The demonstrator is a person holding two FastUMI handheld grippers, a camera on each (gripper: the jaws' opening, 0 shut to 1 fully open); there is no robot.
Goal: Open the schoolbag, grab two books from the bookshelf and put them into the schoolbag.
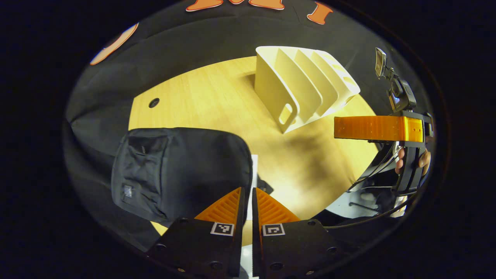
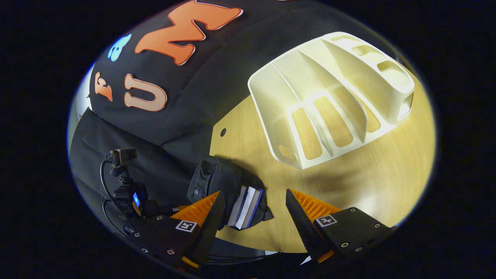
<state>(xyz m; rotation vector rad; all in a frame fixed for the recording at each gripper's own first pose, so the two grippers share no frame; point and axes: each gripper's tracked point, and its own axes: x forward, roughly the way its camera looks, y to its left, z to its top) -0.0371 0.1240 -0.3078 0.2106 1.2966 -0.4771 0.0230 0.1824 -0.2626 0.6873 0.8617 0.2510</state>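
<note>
The black schoolbag (image 2: 217,182) lies on the wooden tabletop (image 2: 387,174) near its front edge, with its mouth turned toward the open middle of the tabletop. Two books (image 2: 245,207) sit side by side in that mouth, their page edges and dark covers showing out of the opening. In the left gripper view the schoolbag (image 1: 182,170) lies just ahead and to the left, and a thin strip of pale page edge shows at its right side. The left gripper (image 1: 248,193) hovers close over that edge with its fingers nearly together, only a narrow slit between them, and whether they pinch anything there cannot be told. The right gripper (image 2: 252,203) is held above the tabletop with its fingers spread wide and nothing between them; in the left gripper view it appears at the right, carried by a hand (image 1: 412,161). The white bookshelf (image 2: 333,97) stands farther back on the tabletop, well apart from the schoolbag, its slots bare.
</note>
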